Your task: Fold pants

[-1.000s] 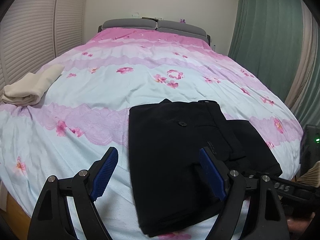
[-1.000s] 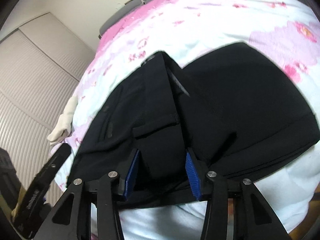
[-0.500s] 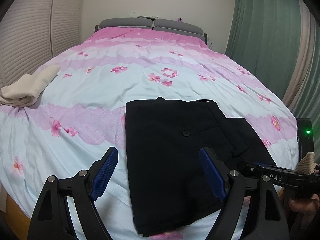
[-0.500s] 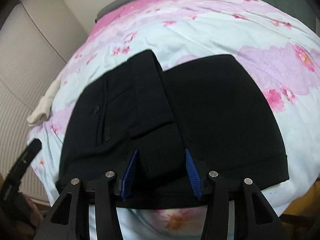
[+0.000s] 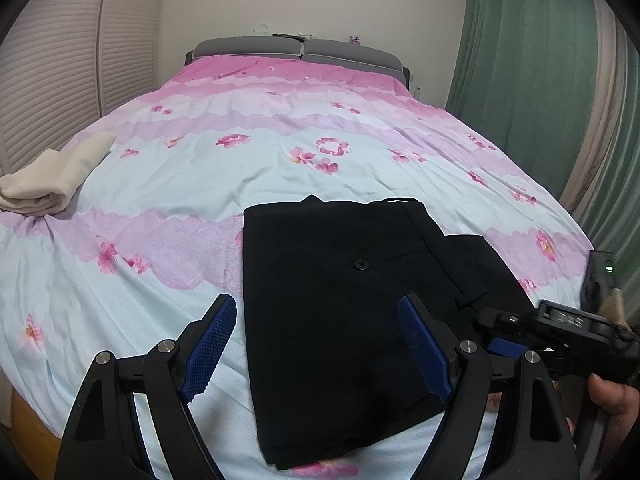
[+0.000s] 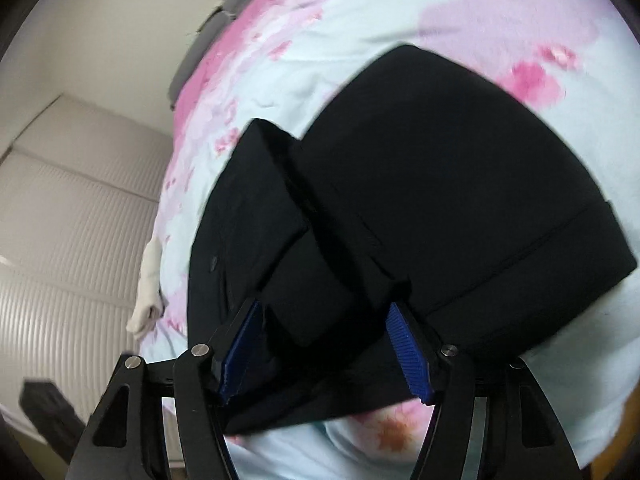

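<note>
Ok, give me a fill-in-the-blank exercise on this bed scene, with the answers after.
1. The folded pants on the bedspread are ____ in colour.
2. The curtains beside the bed are ____.
3. The folded towel at the bed's left edge is ____.
4. The left gripper has its jaws ____.

Missing words: black; green; cream; open

Right gripper (image 6: 326, 346), black frame with blue ribbed pads, sits low over the near edge of the folded black fabric pants (image 6: 440, 200). Jaws have just been opening; a raised fold of the fabric lies between the pads, which no longer press on it. Pants lie folded on the pale blue and pink floral bedspread (image 6: 360, 20), a small button facing up at 9 o'clock. Cream folded cloth (image 6: 150, 300) at 9 o'clock near the bed edge. White louvred wardrobe doors (image 6: 72, 240) fill the left. Frame slightly blurred.
</note>
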Demonstrator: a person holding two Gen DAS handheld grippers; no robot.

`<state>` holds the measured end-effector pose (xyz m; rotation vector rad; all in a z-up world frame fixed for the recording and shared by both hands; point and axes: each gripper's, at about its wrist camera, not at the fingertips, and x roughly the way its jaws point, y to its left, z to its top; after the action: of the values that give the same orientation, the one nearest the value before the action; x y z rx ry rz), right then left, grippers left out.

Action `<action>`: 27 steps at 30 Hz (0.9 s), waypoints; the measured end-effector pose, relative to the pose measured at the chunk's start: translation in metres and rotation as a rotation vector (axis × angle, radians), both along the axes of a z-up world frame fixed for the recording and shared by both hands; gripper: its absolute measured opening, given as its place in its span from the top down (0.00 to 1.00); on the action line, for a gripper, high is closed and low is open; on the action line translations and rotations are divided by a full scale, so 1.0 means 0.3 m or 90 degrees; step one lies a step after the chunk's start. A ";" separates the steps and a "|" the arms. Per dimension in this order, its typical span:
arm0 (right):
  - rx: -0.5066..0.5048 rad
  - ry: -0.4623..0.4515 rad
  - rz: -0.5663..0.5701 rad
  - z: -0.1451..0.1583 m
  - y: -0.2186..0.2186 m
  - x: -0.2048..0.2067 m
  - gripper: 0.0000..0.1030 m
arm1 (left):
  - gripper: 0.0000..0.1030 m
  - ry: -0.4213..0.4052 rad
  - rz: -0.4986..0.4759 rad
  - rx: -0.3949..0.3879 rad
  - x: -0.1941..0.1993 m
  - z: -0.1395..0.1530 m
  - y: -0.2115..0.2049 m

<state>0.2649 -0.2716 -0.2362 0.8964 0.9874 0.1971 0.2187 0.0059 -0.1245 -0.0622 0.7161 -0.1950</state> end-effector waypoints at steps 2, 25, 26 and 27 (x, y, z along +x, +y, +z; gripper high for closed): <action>0.011 0.005 -0.006 -0.014 0.010 0.015 0.34 | 0.19 -0.002 0.002 0.001 -0.001 -0.001 0.001; -0.046 -0.012 -0.038 -0.032 0.075 0.084 0.14 | 0.19 0.009 0.013 -0.009 0.010 -0.012 0.018; -0.032 -0.012 -0.033 -0.037 0.074 0.091 0.14 | 0.19 0.010 0.011 -0.009 0.009 -0.013 0.015; -0.029 -0.019 -0.027 -0.031 0.074 0.090 0.19 | 0.19 0.011 0.010 -0.009 0.008 -0.014 0.012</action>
<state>0.2919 -0.2494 -0.2456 0.8691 0.9417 0.1511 0.2212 0.0096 -0.1286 -0.0829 0.7315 -0.1850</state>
